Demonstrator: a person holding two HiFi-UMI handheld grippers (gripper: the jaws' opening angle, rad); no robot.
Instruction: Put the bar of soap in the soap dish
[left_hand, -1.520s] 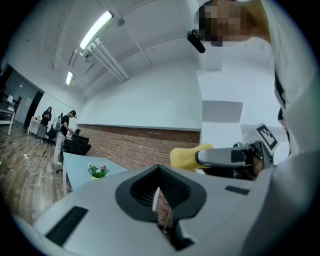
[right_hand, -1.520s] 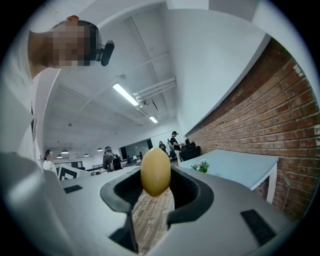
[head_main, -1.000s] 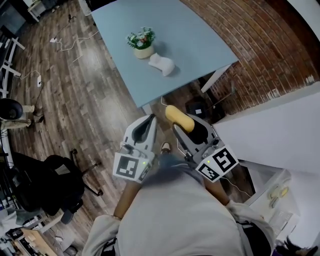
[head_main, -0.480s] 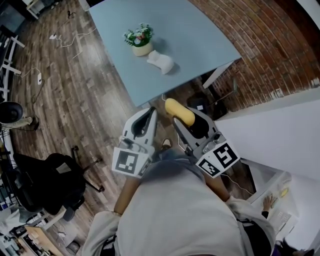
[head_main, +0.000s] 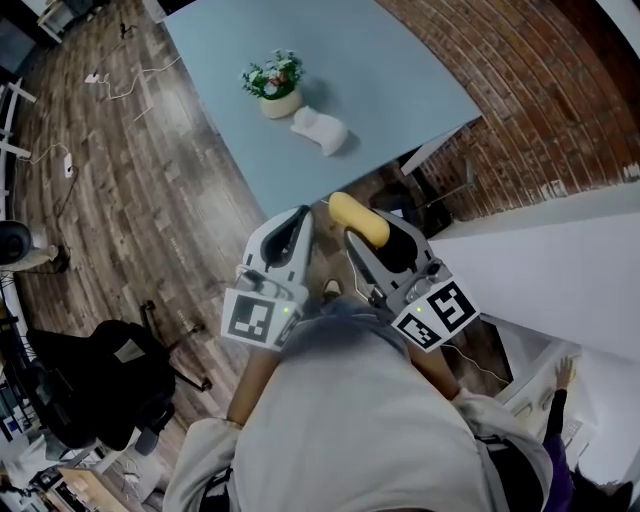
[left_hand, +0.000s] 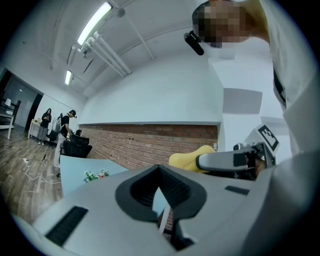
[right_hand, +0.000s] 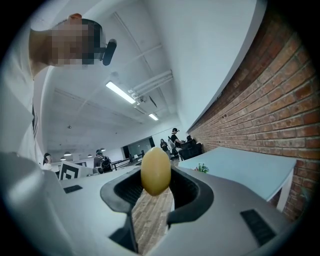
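Note:
A yellow oval bar of soap (head_main: 358, 220) sits between the tips of my right gripper (head_main: 366, 232), which is shut on it. In the right gripper view the bar of soap (right_hand: 155, 171) stands upright between the pads. My left gripper (head_main: 302, 217) is beside it, shut and holding nothing. Both point level toward a light blue table (head_main: 350, 60). A white soap dish (head_main: 320, 130) lies on that table next to a small potted plant (head_main: 273, 83). The near table edge is just ahead of the fingertips, and the dish is farther on.
A brick wall (head_main: 520, 90) runs along the table's right side, with a white partition (head_main: 540, 260) close to my right. A black office chair (head_main: 100, 380) stands on the wood floor at left. Cables lie on the floor (head_main: 120, 70). People stand far off (left_hand: 62, 125).
Both grippers have moved forward toward the table, and its near edge now lies just ahead of their tips. The soap stays gripped in the right gripper.

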